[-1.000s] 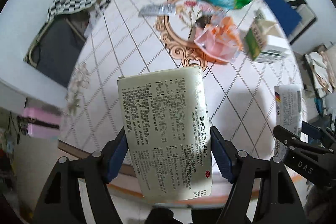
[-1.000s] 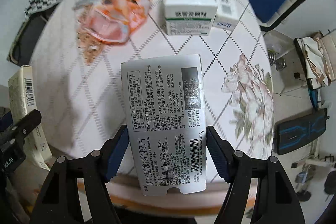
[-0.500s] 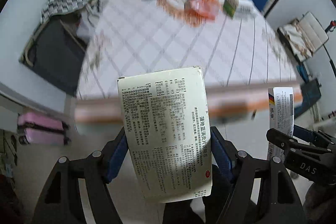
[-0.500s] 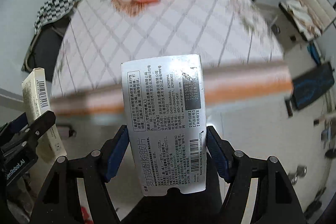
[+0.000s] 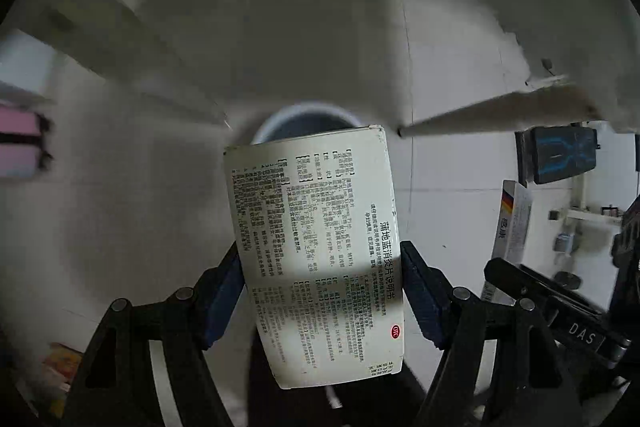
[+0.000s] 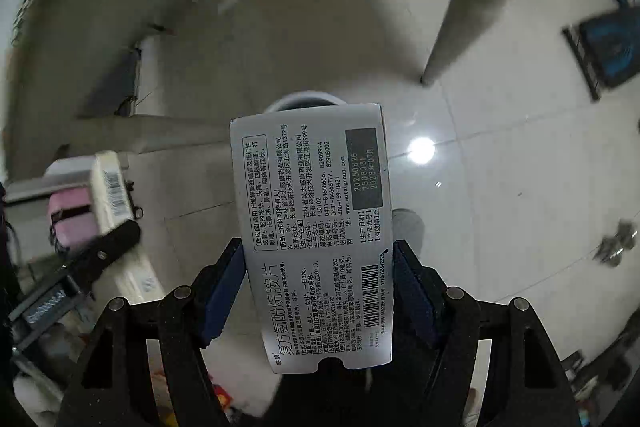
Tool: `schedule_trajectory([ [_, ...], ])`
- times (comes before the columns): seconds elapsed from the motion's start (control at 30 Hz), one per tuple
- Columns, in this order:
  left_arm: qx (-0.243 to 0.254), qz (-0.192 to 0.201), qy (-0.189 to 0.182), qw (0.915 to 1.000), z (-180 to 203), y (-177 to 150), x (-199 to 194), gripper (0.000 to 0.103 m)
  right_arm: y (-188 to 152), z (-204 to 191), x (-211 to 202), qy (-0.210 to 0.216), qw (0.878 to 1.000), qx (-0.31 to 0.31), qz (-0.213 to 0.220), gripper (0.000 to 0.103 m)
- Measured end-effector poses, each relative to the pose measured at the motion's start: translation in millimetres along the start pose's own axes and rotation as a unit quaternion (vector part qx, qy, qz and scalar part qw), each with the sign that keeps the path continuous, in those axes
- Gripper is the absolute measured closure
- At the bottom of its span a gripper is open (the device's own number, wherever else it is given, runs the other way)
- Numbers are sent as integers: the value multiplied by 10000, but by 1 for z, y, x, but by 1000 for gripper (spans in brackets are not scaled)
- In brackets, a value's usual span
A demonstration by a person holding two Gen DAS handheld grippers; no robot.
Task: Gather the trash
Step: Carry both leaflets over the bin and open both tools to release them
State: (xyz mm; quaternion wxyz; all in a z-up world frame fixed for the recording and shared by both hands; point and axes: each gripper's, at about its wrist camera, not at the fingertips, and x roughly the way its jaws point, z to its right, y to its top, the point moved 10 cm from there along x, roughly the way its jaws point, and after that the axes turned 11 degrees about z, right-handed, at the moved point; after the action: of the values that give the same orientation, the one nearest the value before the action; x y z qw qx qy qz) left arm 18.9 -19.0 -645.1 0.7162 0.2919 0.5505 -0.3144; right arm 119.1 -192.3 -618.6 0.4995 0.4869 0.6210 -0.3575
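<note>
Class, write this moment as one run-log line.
left gripper: shut on cream medicine box | right gripper: shut on silver medicine box | bin: below, ahead

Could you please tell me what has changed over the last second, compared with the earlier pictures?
Both tools have swung away from the patterned table and down toward the floor: the table top and its litter are gone from both views, and a round bin now shows beyond each box. Nothing was let go. The left tool still clamps the cream medicine box and the right tool the silver medicine box.
</note>
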Motion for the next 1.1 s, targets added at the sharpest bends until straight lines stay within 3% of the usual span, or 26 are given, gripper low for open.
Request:
schedule_trajectory([
  [0.13, -238, -242, -212, 9992, -9, 0, 82, 31, -2, 28, 79, 60, 9991, 366, -186, 28],
  [0.37, -471, -523, -530, 9961, -19, 10, 169, 28, 9, 45, 184, 117, 9989, 356, -278, 28],
  [0.4, -456, -500, -499, 9965, -20, 12, 169, 26, 12, 45, 197, 154, 9988, 342, -319, 28],
  [0.47, -396, -440, -375, 9975, -23, 16, 173, 5, 15, 40, 217, 327, 9979, 379, -408, 28],
  [0.5, -400, -421, -320, 9978, -24, 18, 174, 3, 15, 37, 226, 428, 9973, 380, -454, 28],
  [0.57, -431, -311, -195, 9984, -30, 18, 169, 3, 15, 32, 239, 558, 9966, 348, -503, 27],
  [0.67, -386, -12, 80, 9992, -45, 16, 155, 3, 17, 27, 246, 661, 9963, 317, -438, 2],
  [0.8, -123, 366, 730, 9966, -65, 13, 129, 3, 17, 24, 240, 524, 9981, 114, -306, 1],
  [1.1, -26, 211, 1039, 9944, -59, -9, 88, 3, 17, 30, 199, -371, 9968, -699, -58, 1],
])
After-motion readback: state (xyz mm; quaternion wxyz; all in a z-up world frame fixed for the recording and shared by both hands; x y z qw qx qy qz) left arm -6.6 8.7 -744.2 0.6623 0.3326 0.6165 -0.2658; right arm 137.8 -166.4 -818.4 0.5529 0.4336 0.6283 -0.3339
